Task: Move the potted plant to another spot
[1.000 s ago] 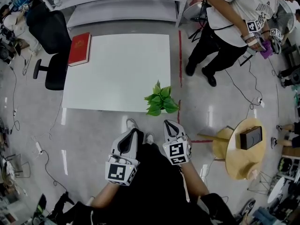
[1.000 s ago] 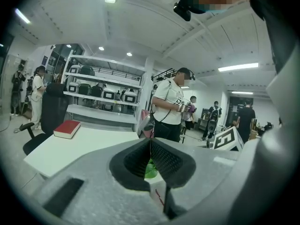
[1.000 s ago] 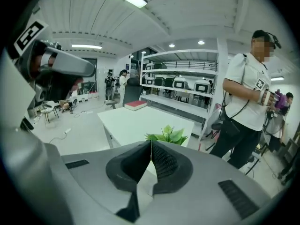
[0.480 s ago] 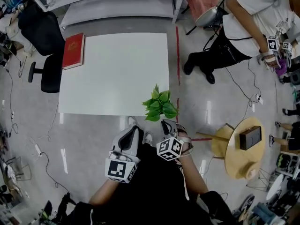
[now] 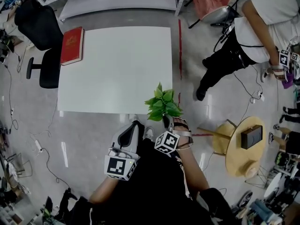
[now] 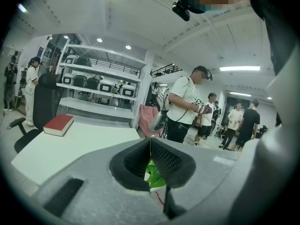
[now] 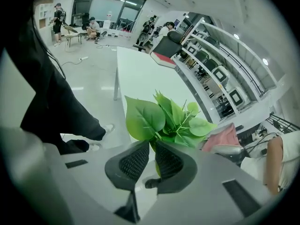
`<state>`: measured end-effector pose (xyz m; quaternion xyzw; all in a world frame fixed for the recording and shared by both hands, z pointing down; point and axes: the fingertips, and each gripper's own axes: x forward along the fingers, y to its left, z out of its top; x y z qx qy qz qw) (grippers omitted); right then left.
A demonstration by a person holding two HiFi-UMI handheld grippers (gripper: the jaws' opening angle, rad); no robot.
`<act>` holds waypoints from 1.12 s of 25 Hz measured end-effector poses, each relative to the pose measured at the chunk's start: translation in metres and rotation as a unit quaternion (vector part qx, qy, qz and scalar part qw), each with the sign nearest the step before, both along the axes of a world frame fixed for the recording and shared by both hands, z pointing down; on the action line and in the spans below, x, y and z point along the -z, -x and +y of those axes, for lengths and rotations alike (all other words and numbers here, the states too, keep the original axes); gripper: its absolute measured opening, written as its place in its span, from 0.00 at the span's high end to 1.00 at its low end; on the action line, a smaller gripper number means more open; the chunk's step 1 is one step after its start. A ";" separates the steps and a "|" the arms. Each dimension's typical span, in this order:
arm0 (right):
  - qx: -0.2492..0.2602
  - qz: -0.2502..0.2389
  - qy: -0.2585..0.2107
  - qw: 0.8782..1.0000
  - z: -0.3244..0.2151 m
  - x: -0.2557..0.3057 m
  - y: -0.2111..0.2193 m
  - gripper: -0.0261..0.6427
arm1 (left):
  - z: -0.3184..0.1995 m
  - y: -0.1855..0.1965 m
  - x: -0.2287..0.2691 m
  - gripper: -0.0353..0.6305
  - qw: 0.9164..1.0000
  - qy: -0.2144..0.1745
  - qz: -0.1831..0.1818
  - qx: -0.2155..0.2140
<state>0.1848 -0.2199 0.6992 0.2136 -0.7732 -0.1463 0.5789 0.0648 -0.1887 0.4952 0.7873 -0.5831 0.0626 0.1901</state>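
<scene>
A lab: equipment-stacked shelves, cables across the floor (several people working).

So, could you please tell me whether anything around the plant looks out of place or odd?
One thing: the right gripper is shut on the plant by its stems and leaves rather than its pot, which no view shows. The plant is at the table's near right corner, with leaves past the edge. No spill or damage shows.

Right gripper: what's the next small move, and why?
Probably raise the right gripper slightly, straight up. Its jaws look closed on the potted plant low among the stems, and the plant is at the white table's near right corner, so a lift should clear the edge before carrying. The left gripper is shut and empty.
</scene>
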 end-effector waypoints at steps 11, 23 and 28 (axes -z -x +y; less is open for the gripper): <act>0.023 0.068 0.014 0.997 -0.005 -0.031 -0.001 0.94 | -0.011 0.014 -0.009 0.92 1.000 0.012 0.005 0.001; 0.060 0.094 0.003 0.994 -0.011 -0.041 0.005 0.93 | -0.014 0.026 -0.016 0.92 1.000 0.019 0.009 0.014; 0.073 0.099 0.012 0.992 -0.010 -0.039 0.005 0.93 | -0.009 0.027 -0.012 0.92 1.000 0.013 0.007 0.023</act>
